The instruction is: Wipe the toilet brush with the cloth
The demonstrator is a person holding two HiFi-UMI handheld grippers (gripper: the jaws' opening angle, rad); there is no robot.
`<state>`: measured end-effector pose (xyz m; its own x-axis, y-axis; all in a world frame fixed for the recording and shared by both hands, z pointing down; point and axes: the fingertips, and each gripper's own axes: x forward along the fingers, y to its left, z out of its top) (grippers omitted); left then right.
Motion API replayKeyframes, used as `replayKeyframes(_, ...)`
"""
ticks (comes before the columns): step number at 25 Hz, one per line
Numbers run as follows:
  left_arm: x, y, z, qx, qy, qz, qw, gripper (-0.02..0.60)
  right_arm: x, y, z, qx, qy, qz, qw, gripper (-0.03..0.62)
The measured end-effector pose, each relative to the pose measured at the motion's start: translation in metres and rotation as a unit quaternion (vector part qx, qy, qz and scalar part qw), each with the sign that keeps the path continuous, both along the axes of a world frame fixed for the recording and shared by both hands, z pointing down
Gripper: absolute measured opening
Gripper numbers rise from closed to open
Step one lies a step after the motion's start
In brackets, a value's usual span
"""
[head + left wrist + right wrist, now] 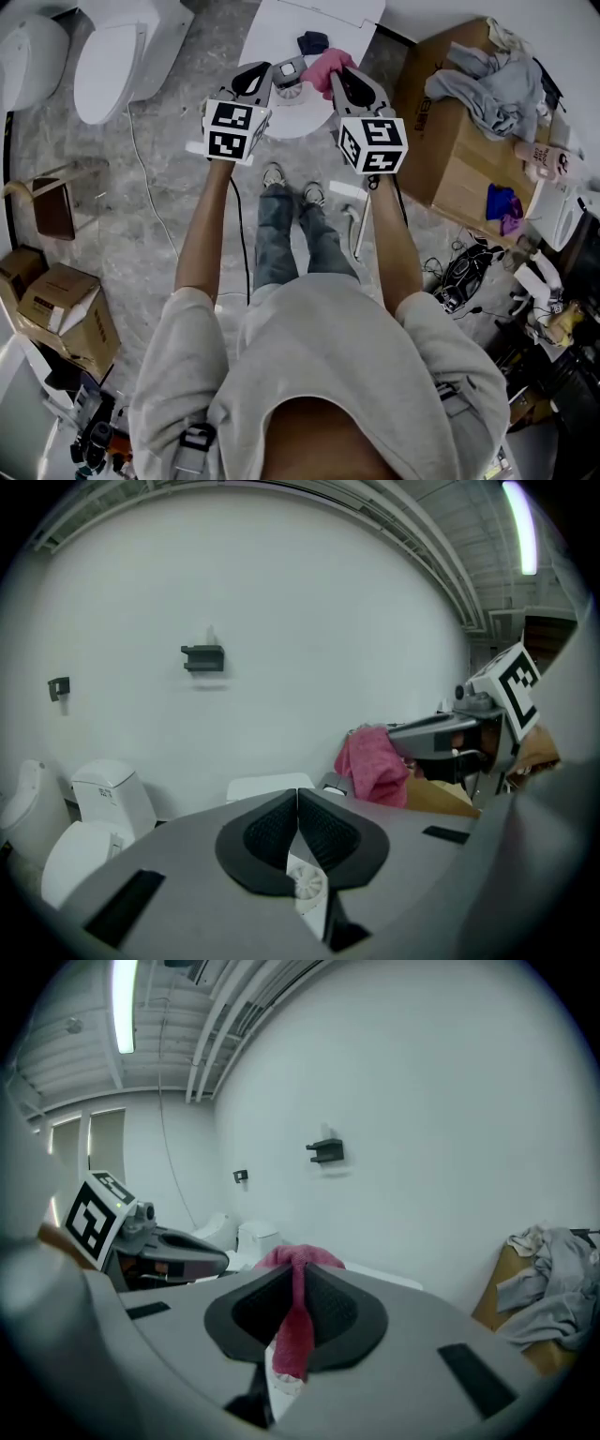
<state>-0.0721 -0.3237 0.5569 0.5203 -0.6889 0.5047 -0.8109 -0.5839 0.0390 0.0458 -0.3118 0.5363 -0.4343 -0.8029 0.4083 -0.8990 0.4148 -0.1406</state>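
Note:
My right gripper is shut on a pink cloth; the cloth hangs as a strip between its pads and bunches above them. The left gripper is shut, its pads pressed together with nothing seen between them. Just past its tip stands the toilet brush: a grey-white handle top above a round white holder. In the left gripper view the handle top shows just right of the jaws, with the cloth and right gripper beyond it.
Two white toilets stand at the far left. A white panel with a dark object lies behind the brush. A cardboard box with clothes stands right, cables beside it. More boxes sit at lower left.

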Motion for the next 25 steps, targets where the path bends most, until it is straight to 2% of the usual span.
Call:
replayKeyframes(3,0.001,0.000,0.000,0.001,-0.001,0.002,1.0000,0.020,-0.003,-0.017,-0.009,0.009,-0.007,-0.003,1.000,0.059)
replayKeyframes(8,0.002,-0.001,0.002,0.004,-0.003,0.003,1.0000,0.020,-0.022,-0.027,0.012,-0.019,-0.004,-0.035,0.999,0.058)
replayKeyframes(16,-0.005,-0.006,0.001,0.006,-0.001,-0.003,1.0000,0.020,-0.026,-0.028,0.050,-0.071,-0.035,-0.027,0.996,0.058)
replayKeyframes(25,-0.007,-0.008,0.001,0.008,0.006,-0.008,0.9999,0.020,-0.030,-0.020,0.096,-0.129,-0.031,-0.023,0.991,0.058)
